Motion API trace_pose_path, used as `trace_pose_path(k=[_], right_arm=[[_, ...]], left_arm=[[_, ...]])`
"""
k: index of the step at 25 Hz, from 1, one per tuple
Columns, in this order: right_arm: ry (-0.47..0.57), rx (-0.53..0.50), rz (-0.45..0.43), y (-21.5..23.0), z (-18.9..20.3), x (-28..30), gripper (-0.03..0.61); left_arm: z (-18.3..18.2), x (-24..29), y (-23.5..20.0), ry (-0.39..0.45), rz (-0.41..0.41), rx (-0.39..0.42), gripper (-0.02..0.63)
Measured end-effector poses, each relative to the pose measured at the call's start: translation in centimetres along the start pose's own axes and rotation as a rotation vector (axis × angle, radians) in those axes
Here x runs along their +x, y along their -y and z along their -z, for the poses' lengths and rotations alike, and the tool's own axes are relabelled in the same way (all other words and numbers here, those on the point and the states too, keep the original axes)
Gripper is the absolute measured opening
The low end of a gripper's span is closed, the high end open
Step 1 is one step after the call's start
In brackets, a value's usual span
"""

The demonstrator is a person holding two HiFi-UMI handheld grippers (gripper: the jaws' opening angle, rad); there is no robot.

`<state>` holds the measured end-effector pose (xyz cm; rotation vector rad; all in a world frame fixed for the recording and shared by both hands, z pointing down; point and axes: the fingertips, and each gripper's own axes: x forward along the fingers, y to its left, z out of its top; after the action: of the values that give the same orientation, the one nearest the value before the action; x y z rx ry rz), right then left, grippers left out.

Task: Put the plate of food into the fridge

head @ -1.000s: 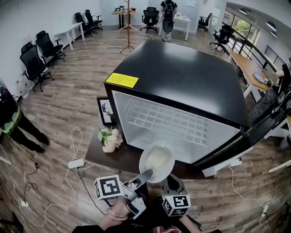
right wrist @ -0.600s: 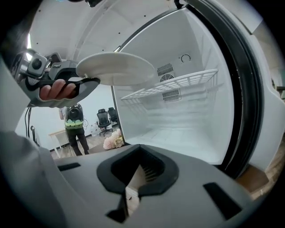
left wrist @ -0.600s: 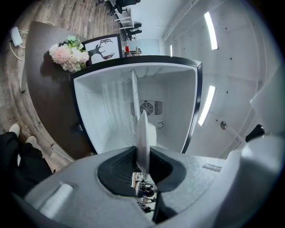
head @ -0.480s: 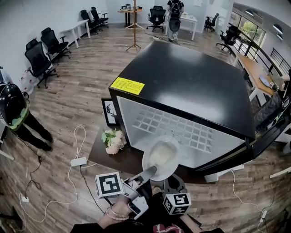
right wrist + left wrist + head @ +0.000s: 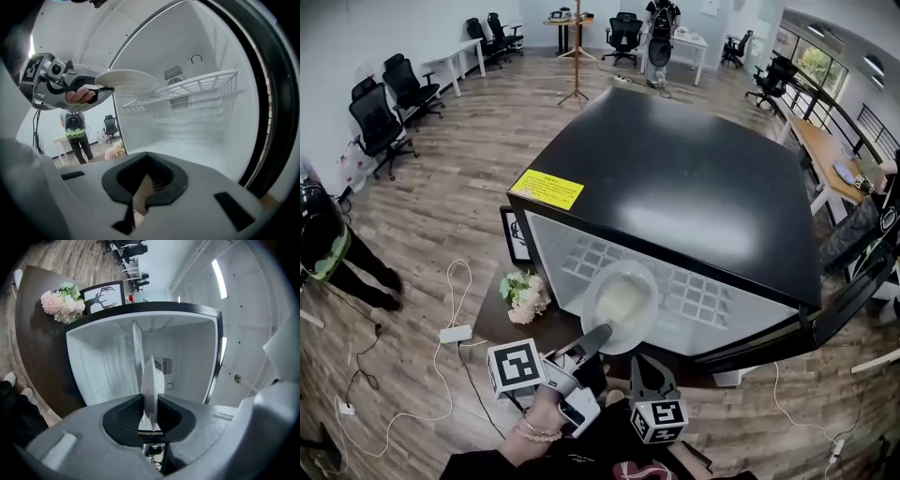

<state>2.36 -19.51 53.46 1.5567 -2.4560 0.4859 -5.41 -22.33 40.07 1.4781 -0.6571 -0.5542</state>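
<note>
Student: What has altered since a second ago?

Tutor: Round white plate of pale food. It was short of the open mouth of the black-topped, white-lined fridge. Seen from the head, it now overlaps the front of the white wire shelf, so it has been carried forward.

Student: What carries it?

Tutor: Grey left gripper, clamped on the plate's near rim. Its own view shows the rim edge-on between the pads, and the grip is unchanged across the three head views.

Student: And the other gripper?

Tutor: Grey right gripper, low before the fridge, with its jaws a little apart and nothing between them.

Student: Is the plate set down?

Tutor: Not yet. In the right gripper view it hangs level at the fridge mouth, just above shelf height and apart from the wires. Judged stage: entry into the cabinet. What probably remains is a further push inward, a lowering onto the shelf, and release.
</note>
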Motion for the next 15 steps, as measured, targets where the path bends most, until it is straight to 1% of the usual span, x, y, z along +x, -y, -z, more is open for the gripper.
trace_pose_path(k=[3,7,15], right_arm=[[0.000,0.002,-0.002,0.3,-0.2,0.4,0.008],[-0.006,0.000,-0.016,0.6,-0.3,0.8,0.008],[-0.008,0.000,-0.028,0.7,-0.4,1.7,0.008]], left_arm=[[-0.7,0.4,-0.5,0.002,-0.016,0.014,0.057],[-0.8,1.2,-0.7,0.003,-0.018,-0.025,0.058],[-1.8,2.6,-1.2,0.008,-0.031,-0.035,0.055]])
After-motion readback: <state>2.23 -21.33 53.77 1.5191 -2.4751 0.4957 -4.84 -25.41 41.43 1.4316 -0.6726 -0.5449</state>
